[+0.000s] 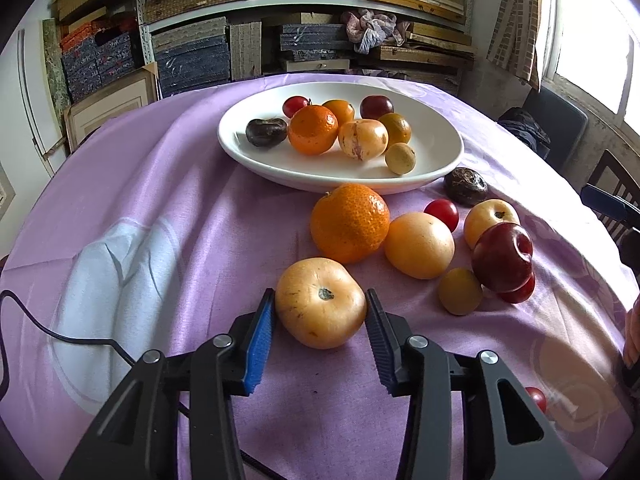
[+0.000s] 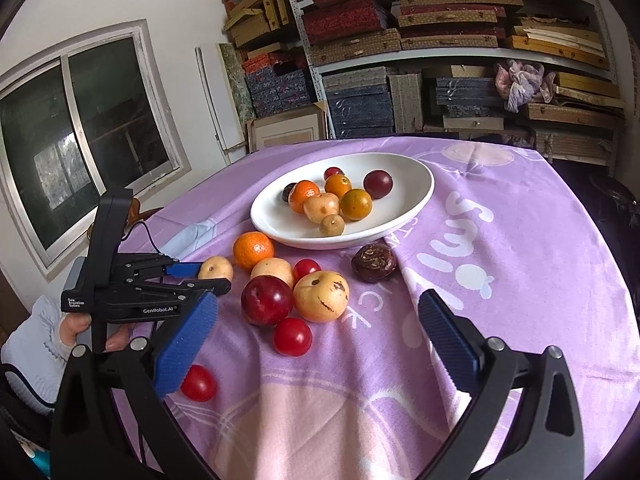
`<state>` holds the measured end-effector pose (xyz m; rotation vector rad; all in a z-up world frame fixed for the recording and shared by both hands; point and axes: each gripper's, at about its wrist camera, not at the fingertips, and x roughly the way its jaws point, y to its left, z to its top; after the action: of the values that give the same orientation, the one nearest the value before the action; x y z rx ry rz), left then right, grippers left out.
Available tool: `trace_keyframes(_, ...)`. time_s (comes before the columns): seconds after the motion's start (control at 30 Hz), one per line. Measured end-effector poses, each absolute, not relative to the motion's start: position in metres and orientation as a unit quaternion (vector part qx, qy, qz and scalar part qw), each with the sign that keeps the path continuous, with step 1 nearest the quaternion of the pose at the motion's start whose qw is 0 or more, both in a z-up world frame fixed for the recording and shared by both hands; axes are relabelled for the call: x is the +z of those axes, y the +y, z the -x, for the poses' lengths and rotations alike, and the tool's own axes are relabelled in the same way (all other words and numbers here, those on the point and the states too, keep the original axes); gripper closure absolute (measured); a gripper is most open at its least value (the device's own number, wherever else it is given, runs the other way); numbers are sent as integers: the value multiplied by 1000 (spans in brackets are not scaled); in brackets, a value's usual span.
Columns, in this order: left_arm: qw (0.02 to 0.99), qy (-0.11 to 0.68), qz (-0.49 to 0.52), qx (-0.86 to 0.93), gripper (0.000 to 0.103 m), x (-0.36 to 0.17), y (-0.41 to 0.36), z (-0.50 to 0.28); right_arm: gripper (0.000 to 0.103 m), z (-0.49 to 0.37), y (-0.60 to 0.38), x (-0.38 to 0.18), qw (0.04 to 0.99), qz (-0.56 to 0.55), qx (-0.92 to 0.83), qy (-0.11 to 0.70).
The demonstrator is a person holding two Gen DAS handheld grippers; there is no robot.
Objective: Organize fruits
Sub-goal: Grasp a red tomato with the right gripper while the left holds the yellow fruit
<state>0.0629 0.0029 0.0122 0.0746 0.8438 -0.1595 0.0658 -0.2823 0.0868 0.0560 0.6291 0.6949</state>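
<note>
A white oval plate (image 1: 436, 136) (image 2: 404, 200) holds several fruits on the purple cloth. More fruits lie in front of it: an orange (image 1: 350, 228) (image 2: 253, 250), yellow fruits, a dark red plum (image 1: 502, 257) (image 2: 267, 300), cherry tomatoes and a dark brown fruit (image 1: 465, 186) (image 2: 373, 262). My left gripper (image 1: 320, 312) (image 2: 208, 274) has its jaws around a pale yellow fruit (image 1: 320, 302) (image 2: 215, 268), both pads at its sides. My right gripper (image 2: 320, 344) is open and empty, above the cloth near a cherry tomato (image 2: 292, 336).
Another cherry tomato (image 2: 198, 383) (image 1: 536, 398) lies close to the right gripper's left finger. A black cable (image 1: 60, 332) runs over the cloth at left. Shelves of boxes stand behind the table. A chair (image 1: 612, 188) stands at the right.
</note>
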Motion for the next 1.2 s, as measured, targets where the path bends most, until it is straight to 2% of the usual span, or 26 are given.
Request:
trace_keyframes(0.2, 909, 409, -41, -64, 59, 13, 8, -61, 5, -50, -262, 88, 867, 2, 393, 305)
trace_keyframes(0.27, 910, 408, -40, -63, 59, 13, 9, -60, 11, -37, -249, 89, 856, 23, 425, 295)
trace_keyframes(0.33, 910, 409, -40, -63, 59, 13, 10, -60, 40, -27, -234, 86, 839, 48, 449, 303)
trace_keyframes(0.5, 908, 412, -39, -66, 59, 12, 11, -60, 55, -15, -208, 71, 808, 98, 476, 334)
trace_keyframes(0.57, 907, 413, -38, -66, 58, 12, 11, -60, 55, -13, -208, 70, 806, 99, 476, 338)
trace_keyframes(0.67, 907, 413, -39, -66, 58, 12, 11, -61, 62, -12, -203, 68, 803, 100, 470, 351)
trace_keyframes(1.2, 908, 413, -48, -61, 58, 11, 9, -60, 63, -14, -192, 53, 792, 127, 454, 388)
